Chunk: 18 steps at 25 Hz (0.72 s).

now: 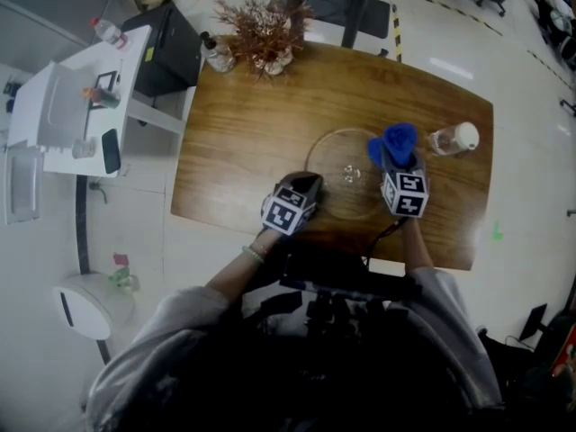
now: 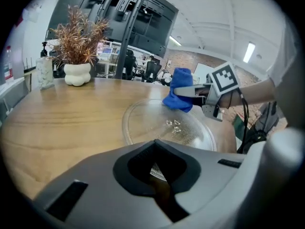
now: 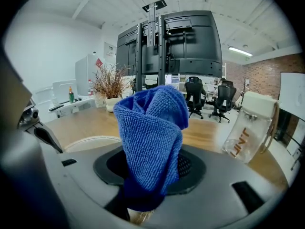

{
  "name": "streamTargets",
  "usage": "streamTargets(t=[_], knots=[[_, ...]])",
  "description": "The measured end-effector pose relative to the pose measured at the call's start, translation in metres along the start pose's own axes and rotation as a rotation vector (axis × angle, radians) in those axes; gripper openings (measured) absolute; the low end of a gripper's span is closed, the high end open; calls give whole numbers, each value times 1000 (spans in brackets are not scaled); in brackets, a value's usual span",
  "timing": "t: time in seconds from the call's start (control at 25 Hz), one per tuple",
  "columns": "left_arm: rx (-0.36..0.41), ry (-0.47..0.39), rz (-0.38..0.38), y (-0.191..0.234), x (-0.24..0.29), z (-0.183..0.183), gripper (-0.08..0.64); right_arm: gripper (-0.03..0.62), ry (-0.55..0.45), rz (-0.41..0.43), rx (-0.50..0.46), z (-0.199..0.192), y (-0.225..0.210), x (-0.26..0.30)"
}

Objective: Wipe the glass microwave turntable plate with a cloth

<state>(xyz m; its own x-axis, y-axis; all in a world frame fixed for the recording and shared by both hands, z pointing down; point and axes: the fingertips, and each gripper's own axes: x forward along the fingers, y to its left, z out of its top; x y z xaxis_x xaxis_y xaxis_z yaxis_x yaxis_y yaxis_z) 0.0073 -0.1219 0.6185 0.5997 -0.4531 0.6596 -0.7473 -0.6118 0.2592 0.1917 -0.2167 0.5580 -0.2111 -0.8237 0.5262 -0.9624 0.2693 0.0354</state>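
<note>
Glass turntable plate (image 1: pixel 329 151) sat flat on the wooden table (image 1: pixel 238 142), right in front of me. My left gripper (image 1: pixel 306 186) had its jaws pulled nearly together with nothing clamped, tips right at the plate's near-left rim. My right gripper (image 1: pixel 399 157) was clenched on a bunched-up blue cloth (image 1: pixel 400 139) over the plate's right edge. Just right of that sat a clear bottle (image 3: pixel 245 130) with orange lettering, maybe UNIT, but I couldn't read it for sure.
</note>
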Motion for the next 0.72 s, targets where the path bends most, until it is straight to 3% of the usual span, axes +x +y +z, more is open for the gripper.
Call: streamTargets(t=[0.16,0.32,0.6,0.72], knots=[[-150,-63,2,7,-18,6,8,190,-2,-5,23,-3,-1,2],[-268,-83,27,26,-29,1,81,190,-11,-2,46,-4,-3,1],[-413,40,29,31,-18,-19,93,190,-15,0,62,0,-1,-1],[-441,56,9,27,-13,-18,31,190,-46,26,83,12,13,-7]])
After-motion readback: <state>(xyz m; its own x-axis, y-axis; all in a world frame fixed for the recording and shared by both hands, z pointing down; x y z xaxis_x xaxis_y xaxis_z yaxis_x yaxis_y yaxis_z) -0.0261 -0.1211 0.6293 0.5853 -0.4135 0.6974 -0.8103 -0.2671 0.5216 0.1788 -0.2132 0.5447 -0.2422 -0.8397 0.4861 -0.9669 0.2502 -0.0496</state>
